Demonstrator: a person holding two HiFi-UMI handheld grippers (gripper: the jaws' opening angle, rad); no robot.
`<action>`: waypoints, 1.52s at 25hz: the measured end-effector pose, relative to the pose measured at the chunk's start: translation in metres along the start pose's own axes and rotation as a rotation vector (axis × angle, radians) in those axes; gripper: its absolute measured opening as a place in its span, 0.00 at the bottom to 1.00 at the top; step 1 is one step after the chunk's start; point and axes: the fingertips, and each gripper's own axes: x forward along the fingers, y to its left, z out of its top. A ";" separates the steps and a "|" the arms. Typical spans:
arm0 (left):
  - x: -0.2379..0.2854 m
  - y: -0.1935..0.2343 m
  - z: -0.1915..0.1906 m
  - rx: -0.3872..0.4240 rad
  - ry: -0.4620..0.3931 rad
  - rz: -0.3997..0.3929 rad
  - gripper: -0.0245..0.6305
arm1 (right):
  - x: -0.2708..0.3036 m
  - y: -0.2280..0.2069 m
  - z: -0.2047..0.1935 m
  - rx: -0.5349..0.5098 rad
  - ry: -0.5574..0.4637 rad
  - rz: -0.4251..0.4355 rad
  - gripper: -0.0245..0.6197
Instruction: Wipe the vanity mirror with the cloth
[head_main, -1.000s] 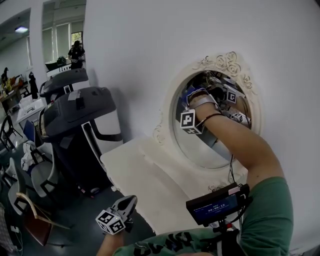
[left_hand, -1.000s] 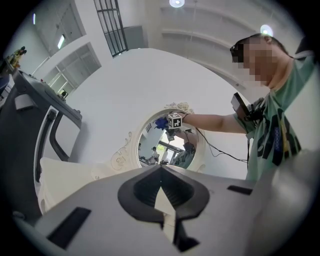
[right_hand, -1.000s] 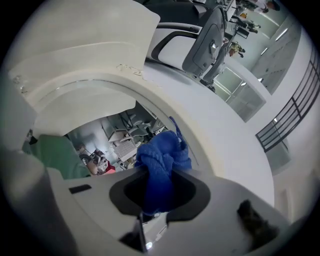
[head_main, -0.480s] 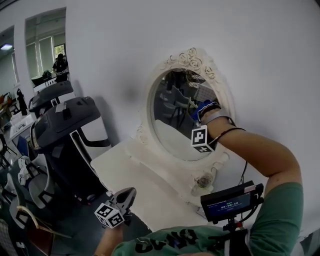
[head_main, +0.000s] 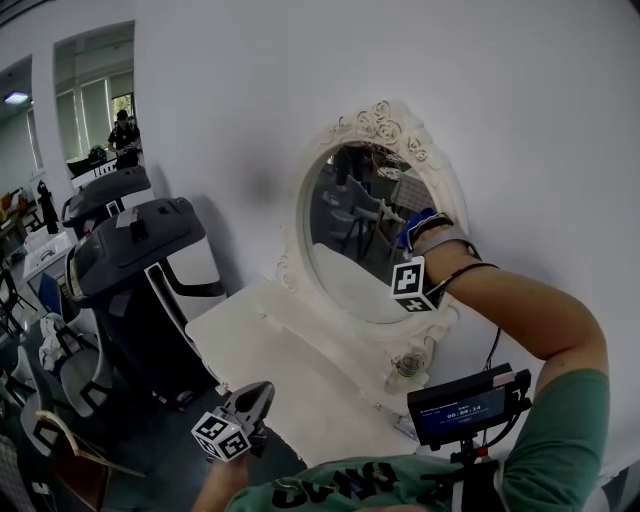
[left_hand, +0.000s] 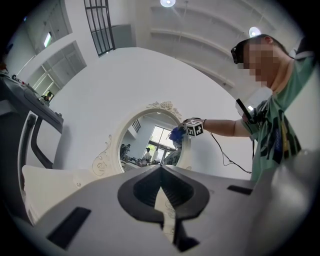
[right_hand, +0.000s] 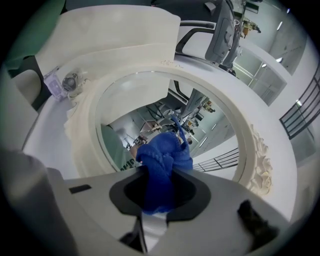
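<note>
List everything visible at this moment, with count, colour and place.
vanity mirror: one, white ornate frame, on the table by the wall
table: one, white, under the mirror
cloth: one, blue, at the mirror glass
treadmills: two, dark grey, left of the table
clear round object: one, at the mirror's base
screen device: one, black, at the person's chest
left gripper: shut, empty, low beside the table
right gripper: shut on the cloth

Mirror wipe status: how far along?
Done: the cloth is clamped in the right gripper. In hand: the cloth is at the right edge of the mirror, apparently mid-wipe. Left: the glass shows no marks, so wiped coverage can't be judged. The left gripper hangs shut and empty, away from it.
</note>
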 end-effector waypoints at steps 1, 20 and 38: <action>-0.004 0.002 -0.002 -0.003 0.000 0.009 0.05 | -0.001 -0.005 0.009 0.013 -0.032 -0.003 0.15; -0.080 0.091 -0.028 -0.100 -0.022 0.218 0.05 | 0.089 -0.251 0.217 -0.006 -0.218 -0.495 0.15; -0.025 0.058 -0.018 -0.068 -0.009 0.087 0.05 | 0.062 -0.137 0.138 -0.055 -0.118 -0.233 0.15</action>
